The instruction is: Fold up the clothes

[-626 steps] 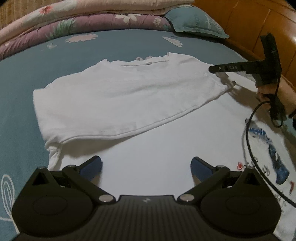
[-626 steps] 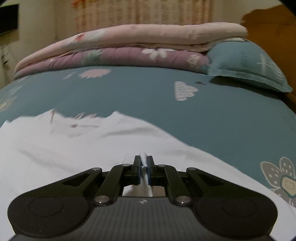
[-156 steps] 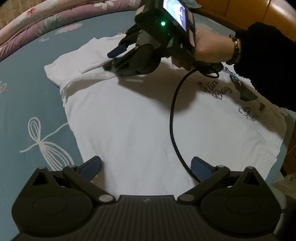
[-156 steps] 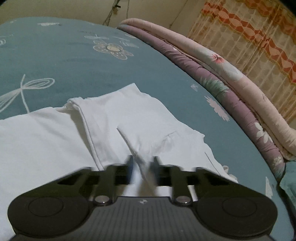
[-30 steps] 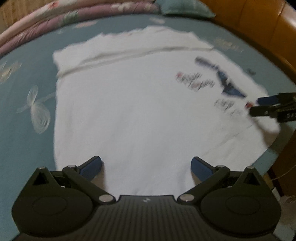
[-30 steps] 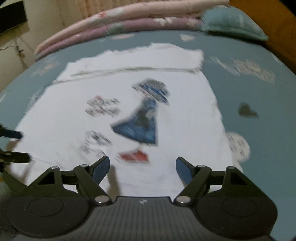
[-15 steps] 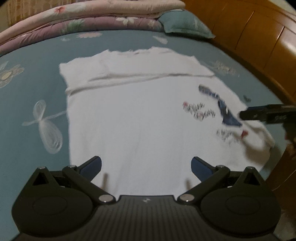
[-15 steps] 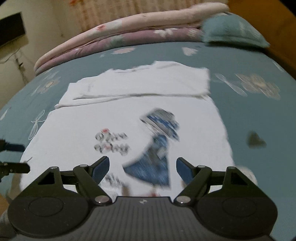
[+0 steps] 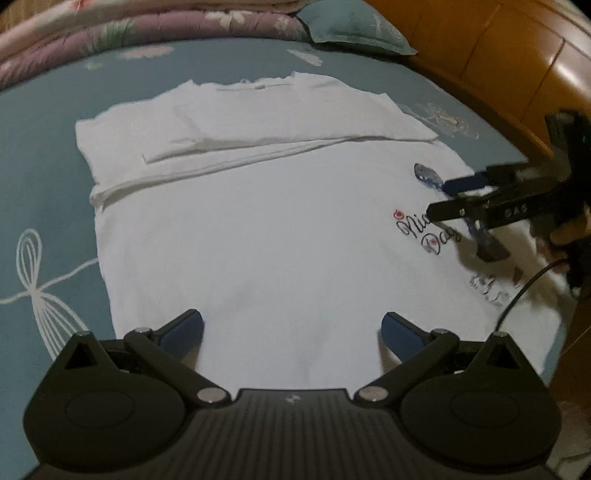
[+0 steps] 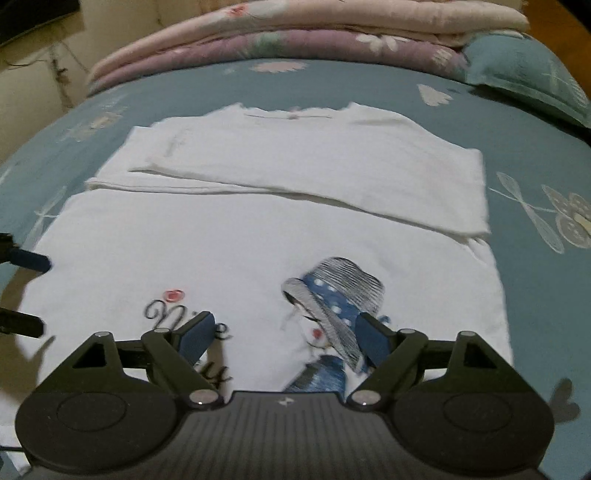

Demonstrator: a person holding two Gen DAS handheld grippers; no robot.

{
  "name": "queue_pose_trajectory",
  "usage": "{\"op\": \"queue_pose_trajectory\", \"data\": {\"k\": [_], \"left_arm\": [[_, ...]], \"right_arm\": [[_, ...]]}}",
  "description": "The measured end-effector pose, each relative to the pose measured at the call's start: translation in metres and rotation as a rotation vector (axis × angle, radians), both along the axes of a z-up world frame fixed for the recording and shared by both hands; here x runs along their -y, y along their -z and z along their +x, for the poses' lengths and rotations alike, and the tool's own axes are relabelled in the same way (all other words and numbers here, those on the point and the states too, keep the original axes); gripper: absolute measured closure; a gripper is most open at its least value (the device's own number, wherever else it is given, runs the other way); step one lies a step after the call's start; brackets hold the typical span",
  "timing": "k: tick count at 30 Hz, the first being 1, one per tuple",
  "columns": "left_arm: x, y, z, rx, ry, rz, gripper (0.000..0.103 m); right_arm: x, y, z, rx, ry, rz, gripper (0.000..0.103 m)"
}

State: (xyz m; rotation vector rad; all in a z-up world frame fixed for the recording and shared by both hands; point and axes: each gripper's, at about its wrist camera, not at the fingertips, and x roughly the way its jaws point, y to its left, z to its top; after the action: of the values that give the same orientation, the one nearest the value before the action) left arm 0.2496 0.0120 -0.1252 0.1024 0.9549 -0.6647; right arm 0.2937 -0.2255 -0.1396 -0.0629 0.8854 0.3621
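While it lies flat on the teal bedspread (image 9: 44,192), the white T-shirt (image 9: 280,236) shows its far part folded toward the near side into a layered band with the collar at the far edge, and its near right part carries a print of a girl in a blue hat (image 10: 334,291) beside script lettering (image 9: 430,232). Folded quilts (image 10: 295,33) and a teal pillow (image 10: 524,70) sit along the far edge of the bed. Over the near hem hangs the left gripper (image 9: 291,328), tilted downward, its jaws spread wide with only flat cloth showing between them, nothing clamped. To its right, over the print, the right gripper (image 10: 284,332) also points downward; its jaws are opening and grip nothing. A hand (image 9: 565,236) at the right edge holds that gripper's handle.
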Motion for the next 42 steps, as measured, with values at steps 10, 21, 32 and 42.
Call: {"op": "queue_pose_trajectory", "data": {"k": [10,21,32,42], "left_arm": [[-0.001,0.003,-0.010,0.068,-0.019,-0.013,0.001],[-0.013,0.005,-0.022,0.106,-0.058,0.017,0.001],[-0.016,0.007,-0.026,0.131,-0.080,-0.012,0.001],[-0.017,0.010,-0.030,0.169,-0.050,-0.011,0.001]], "right_arm": [[-0.014,0.008,-0.009,0.029,0.033,-0.051,0.005],[0.026,-0.031,-0.034,-0.062,0.266,-0.015,0.007],[-0.040,-0.046,-0.038,-0.042,0.084,-0.108,0.007],[-0.079,-0.025,-0.067,-0.033,-0.018,-0.194,0.007]]}}
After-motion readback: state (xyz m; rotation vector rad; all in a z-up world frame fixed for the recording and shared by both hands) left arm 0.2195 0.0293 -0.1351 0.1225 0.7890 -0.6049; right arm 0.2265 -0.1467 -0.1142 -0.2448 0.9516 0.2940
